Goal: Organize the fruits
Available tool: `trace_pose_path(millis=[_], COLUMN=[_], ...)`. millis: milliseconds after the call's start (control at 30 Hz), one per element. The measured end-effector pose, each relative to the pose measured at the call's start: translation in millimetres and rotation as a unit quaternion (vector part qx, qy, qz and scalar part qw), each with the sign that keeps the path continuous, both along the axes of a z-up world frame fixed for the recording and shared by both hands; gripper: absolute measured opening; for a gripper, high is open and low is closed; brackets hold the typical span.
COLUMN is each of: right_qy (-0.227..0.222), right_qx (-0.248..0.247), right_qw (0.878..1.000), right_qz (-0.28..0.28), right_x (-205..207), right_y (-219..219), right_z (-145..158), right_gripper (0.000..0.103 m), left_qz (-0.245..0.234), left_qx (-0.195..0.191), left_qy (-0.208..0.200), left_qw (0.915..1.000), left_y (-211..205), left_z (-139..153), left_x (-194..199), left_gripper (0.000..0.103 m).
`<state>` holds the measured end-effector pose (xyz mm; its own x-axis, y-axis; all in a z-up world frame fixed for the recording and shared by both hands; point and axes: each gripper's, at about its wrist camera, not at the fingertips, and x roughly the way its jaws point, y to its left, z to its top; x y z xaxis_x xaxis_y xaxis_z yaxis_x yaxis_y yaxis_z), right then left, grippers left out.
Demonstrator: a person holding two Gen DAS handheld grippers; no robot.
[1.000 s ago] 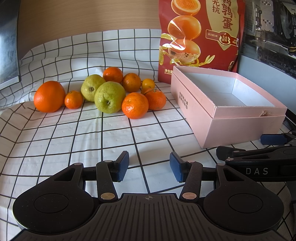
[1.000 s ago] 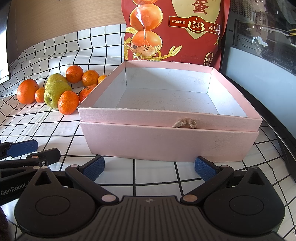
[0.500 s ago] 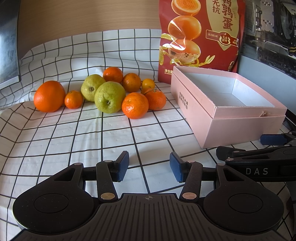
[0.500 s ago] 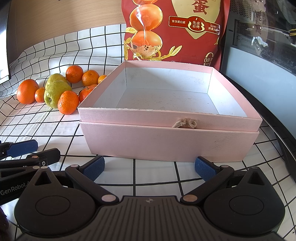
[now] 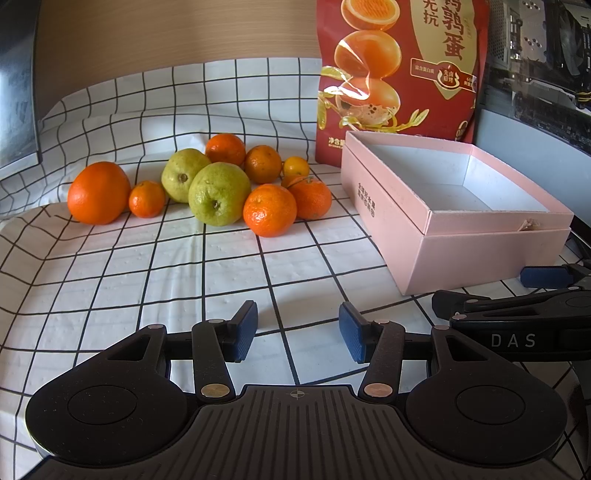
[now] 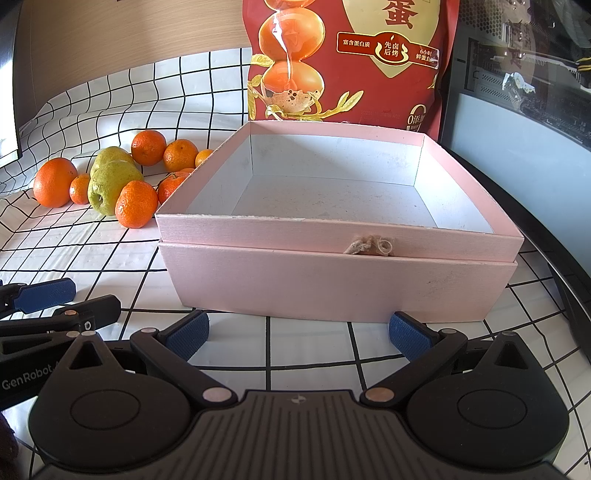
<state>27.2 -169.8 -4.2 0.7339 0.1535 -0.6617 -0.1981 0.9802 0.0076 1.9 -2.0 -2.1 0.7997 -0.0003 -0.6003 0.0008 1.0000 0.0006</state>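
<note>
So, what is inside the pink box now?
Nothing: the pink box shows only its bare pale floor. Its near wall hides a narrow strip of floor behind it.

Wall: pale wood-grain panel [image 5: 166, 33] behind.
Worktop: covered by a white black-grid cloth [image 5: 110, 266].
Right: dark glass-fronted case [image 6: 517, 74].
Light: bright, casting soft shadows.
</note>
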Motion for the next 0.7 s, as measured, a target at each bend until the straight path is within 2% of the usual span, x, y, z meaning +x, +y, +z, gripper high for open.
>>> trace_pose_path(millis=[133, 300, 400, 433, 533, 600, 667, 700], right_qy=[0.002, 0.055, 0.085, 0.094, 0.122, 0.143, 0.169, 0.171], right_qx=[0.003, -0.009, -0.014, -0.016, -0.022, -0.029, -0.032, -0.027], right_qw=[1.0, 0.998, 0.996, 0.995, 0.992, 0.989, 0.985, 0.984], right_qz=[0.0, 0.018, 0.017, 0.011, -0.006, 0.011, 0.031, 0.05], right_x=[-0.1, 9.3, 15.6, 16.1, 16.1, 19.1, 20.4, 17.2], right_y=[-0.9, -1.2, 0.4, 1.1, 3.5, 8.0, 16.3, 22.6], right_z=[-2.8, 4.9, 8.1, 9.0, 11.0, 13.8, 17.9, 21.9], right_gripper=[0.103, 0.103, 0.103, 0.103, 0.103, 0.103, 0.102, 0.095], left_qz=[0.001, 0.002, -0.002, -0.01, -0.029, -0.022, -0.015, -0.013], left_qx=[0.004, 0.023, -0.004, -0.002, -0.007, -0.037, -0.065, -0.077], left_qy=[0.0, -0.002, 0.0, 0.004, 0.038, 0.06, 0.061, 0.059], left_qw=[1.0, 0.9997, 1.0, 0.9999, 0.9988, 0.9973, 0.9959, 0.9952], left_y=[0.9, -3.5, 5.9, 7.6, 15.4, 28.8, 46.5, 55.9], left_z=[0.9, 1.7, 1.4, 2.3, 10.2, 17.8, 26.3, 30.6], left_x=[-1.3, -0.8, -0.5, 0.1, 6.1, 9.4, 6.1, 3.9], left_gripper=[0.055, 0.056, 0.052, 0.052, 0.052, 0.048, 0.048, 0.048])
